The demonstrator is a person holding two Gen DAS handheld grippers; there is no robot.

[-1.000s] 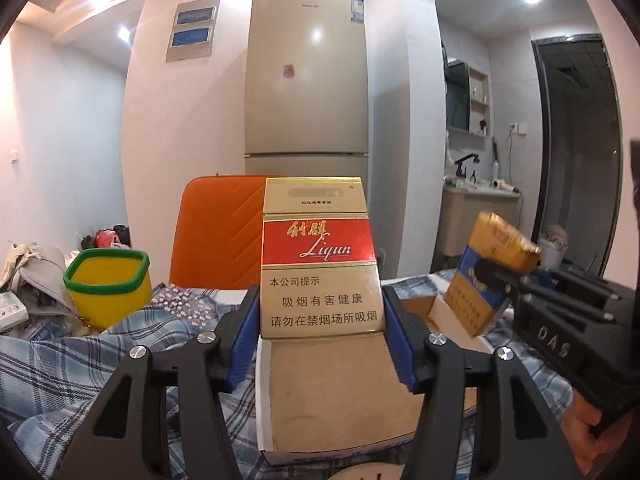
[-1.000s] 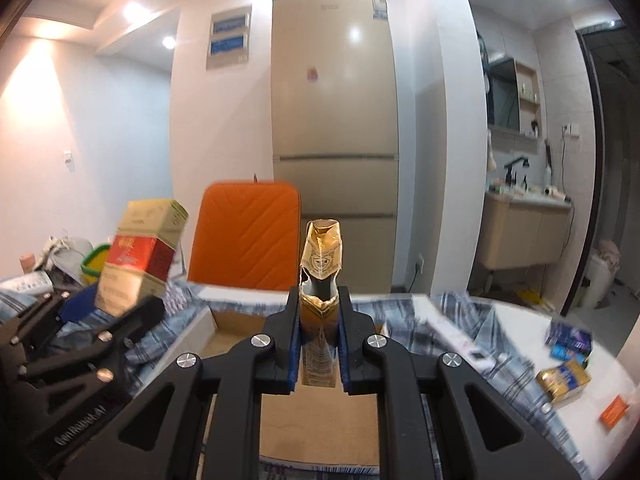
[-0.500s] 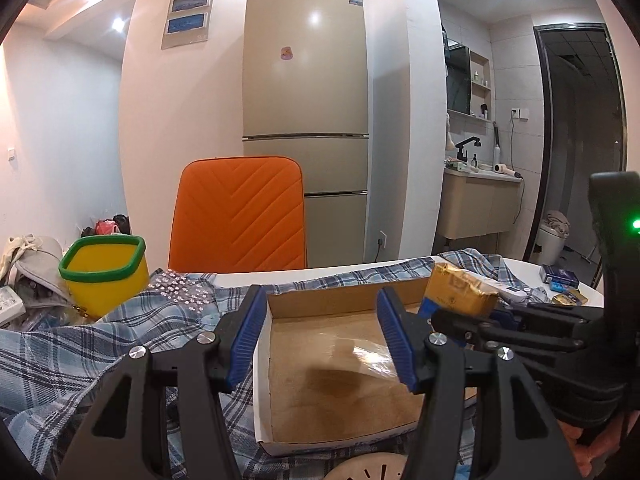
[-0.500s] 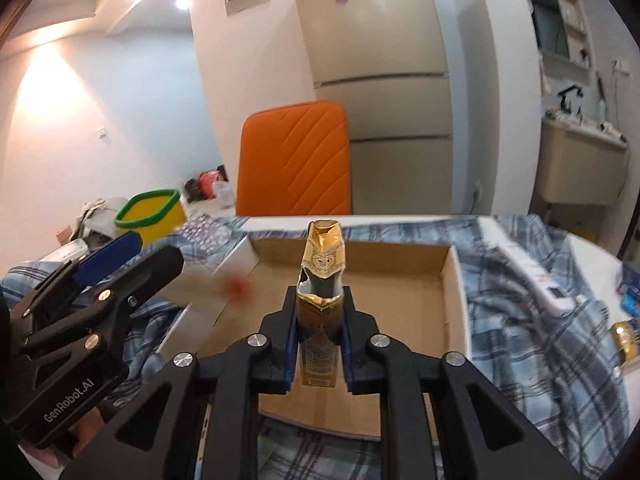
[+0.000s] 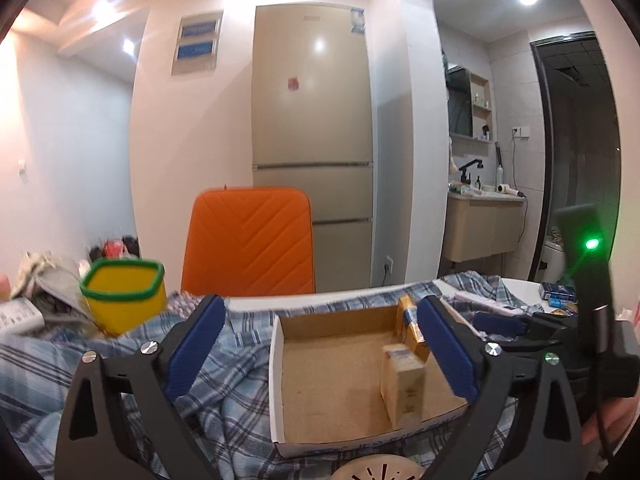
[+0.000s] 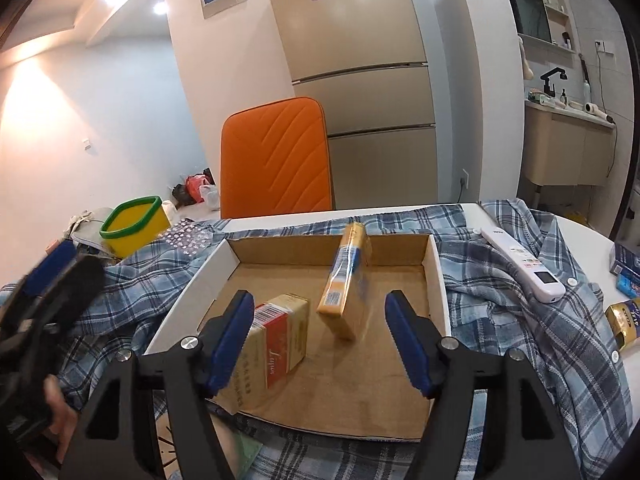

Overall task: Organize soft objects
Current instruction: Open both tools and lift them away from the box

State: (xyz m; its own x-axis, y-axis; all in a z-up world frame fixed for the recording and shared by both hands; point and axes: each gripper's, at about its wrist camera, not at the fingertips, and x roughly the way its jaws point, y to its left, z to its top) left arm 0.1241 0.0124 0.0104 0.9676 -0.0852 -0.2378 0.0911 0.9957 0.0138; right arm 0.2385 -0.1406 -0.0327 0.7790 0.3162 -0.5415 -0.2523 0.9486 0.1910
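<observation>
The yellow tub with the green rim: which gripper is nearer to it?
Left. The left gripper is just in front of the yellow tub; the right gripper is over the cardboard tray, further away.

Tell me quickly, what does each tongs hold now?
Left tongs: opening, nothing between them.
Right tongs: opening, empty; both packs lie in the cardboard tray.

Motion-blurred yellow bin (image 5: 123, 297); left tool (image 6: 60, 280) blurred, cut off at frame edge; small packs (image 6: 628, 268) cropped.
</observation>
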